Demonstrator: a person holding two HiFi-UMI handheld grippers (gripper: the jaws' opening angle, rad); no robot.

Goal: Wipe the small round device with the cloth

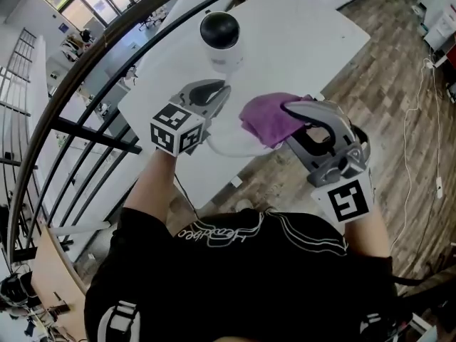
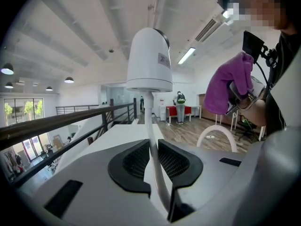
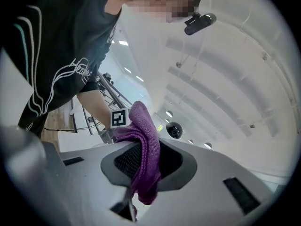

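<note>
Cloth pinched in the right hand-held gripper (image 1: 288, 120), cable in the left.

Only the left gripper view showed the white cable (image 2: 151, 121) running up into the small round device (image 2: 149, 60), and the left hand-held gripper (image 2: 153, 159) nipped narrowly on that cable. The head view placed the device over the far part of the white desk (image 1: 299, 41); whether it rested there could not be told. The right gripper view showed its pads clamped on the folded purple cloth (image 3: 146, 149), held apart from the device. A dark railing (image 1: 71, 84) curved past the desk's left edge.
</note>
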